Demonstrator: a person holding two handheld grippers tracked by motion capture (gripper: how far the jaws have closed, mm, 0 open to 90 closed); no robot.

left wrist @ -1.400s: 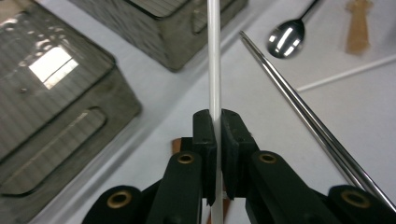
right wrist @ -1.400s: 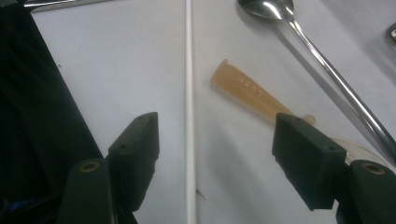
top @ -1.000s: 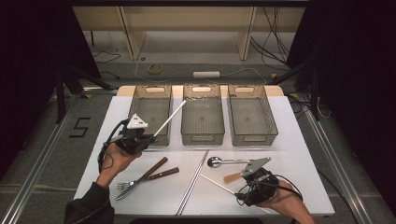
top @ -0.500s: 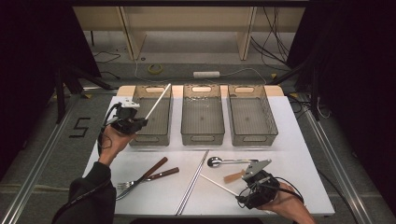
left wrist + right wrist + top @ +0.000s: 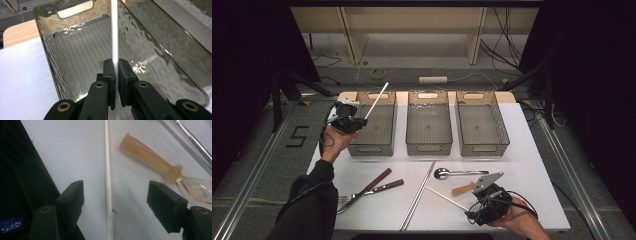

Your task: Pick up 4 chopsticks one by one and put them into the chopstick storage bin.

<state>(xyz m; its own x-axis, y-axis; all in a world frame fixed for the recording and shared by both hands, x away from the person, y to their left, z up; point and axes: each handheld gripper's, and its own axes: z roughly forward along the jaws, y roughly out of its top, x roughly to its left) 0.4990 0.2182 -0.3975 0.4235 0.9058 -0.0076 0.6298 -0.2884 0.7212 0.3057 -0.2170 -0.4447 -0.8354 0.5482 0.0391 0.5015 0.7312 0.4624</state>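
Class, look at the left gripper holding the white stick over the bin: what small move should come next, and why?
Probably lower the left gripper a little into the left bin and open it. Its jaws are shut on the white chopstick, which already points over that bin's bare floor. The right gripper is open around a second white chopstick on the table, likely the following pick.

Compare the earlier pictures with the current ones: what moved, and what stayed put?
The left gripper, shut on the white chopstick, travelled up the table from beside the fork to above the left bin. The right gripper stayed open over the other white chopstick; the cutlery on the table did not move.
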